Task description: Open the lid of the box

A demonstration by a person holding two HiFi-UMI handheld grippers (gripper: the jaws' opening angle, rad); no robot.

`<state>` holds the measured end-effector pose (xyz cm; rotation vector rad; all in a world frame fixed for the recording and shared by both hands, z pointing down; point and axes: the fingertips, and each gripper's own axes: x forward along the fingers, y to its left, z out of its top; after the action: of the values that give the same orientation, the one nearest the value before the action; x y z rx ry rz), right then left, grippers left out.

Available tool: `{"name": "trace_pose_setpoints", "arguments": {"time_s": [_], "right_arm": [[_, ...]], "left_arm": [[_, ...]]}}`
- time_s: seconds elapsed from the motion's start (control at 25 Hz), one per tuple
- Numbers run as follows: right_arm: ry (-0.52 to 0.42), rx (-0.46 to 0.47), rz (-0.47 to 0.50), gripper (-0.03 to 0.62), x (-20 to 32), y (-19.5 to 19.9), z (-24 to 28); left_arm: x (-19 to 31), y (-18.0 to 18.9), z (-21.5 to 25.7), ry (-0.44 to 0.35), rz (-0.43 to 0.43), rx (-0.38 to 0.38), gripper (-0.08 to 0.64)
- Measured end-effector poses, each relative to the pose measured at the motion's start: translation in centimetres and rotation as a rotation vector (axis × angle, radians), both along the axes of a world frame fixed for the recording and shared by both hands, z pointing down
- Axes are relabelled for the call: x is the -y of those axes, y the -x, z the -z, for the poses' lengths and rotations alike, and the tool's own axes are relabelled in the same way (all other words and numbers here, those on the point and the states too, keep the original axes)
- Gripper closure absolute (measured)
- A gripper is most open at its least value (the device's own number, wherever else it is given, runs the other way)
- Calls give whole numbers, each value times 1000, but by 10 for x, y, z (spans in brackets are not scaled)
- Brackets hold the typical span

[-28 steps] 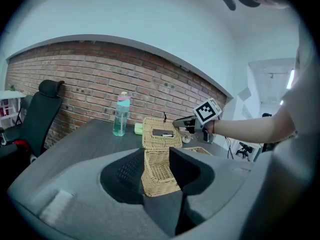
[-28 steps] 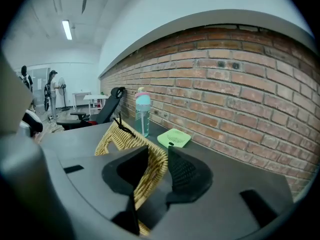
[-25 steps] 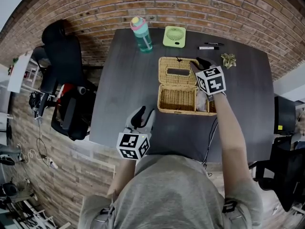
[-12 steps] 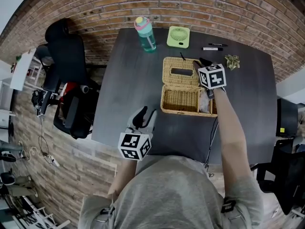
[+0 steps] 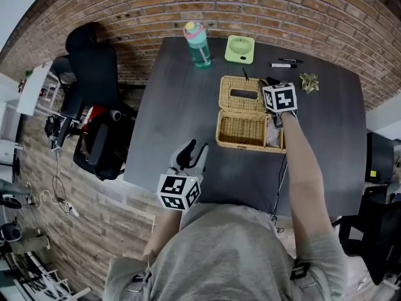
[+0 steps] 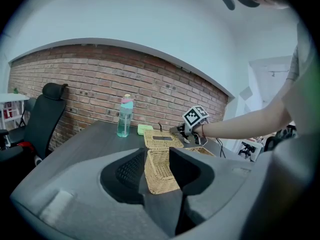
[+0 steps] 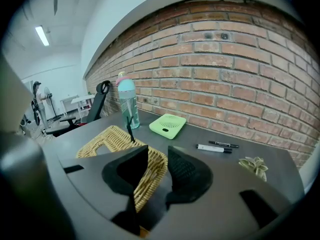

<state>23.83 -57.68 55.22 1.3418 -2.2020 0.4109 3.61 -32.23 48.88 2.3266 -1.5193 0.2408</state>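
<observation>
Lower now than a moment ago, the right gripper has sunk toward the desk, and the lid has tipped farther back with it. The left gripper has stayed where it was, over the near edge of the desk.

In the right gripper view, the right gripper has its jaws part way closed on the right side edge of the lid, with the woven rim filling the gap between them. The left gripper has its jaws wide apart with nothing in them. It points at the box, which sits well apart from it.

From the head view, the box sits in the middle of the desk with its top open. Its lid leans back from the far rim, toward the brick wall. Both are woven from tan straw. A long dark slot is cut in the middle of the lid, and a small dark tab sticks up at its far edge.

Behind the lid stand a bottle and a flat green fan.
</observation>
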Motion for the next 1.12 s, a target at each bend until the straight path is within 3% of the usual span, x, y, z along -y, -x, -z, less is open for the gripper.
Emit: {"name": "trace_pose_setpoints", "arguments": {"time_s": [0.48, 1.12], "right_arm": [[-115, 35, 10, 472, -47, 6, 50], [-253, 152, -3, 543, -230, 42, 104]], "left_arm": [[-16, 2, 15, -29, -21, -1, 403], [-87, 11, 32, -64, -84, -19, 405]]}}
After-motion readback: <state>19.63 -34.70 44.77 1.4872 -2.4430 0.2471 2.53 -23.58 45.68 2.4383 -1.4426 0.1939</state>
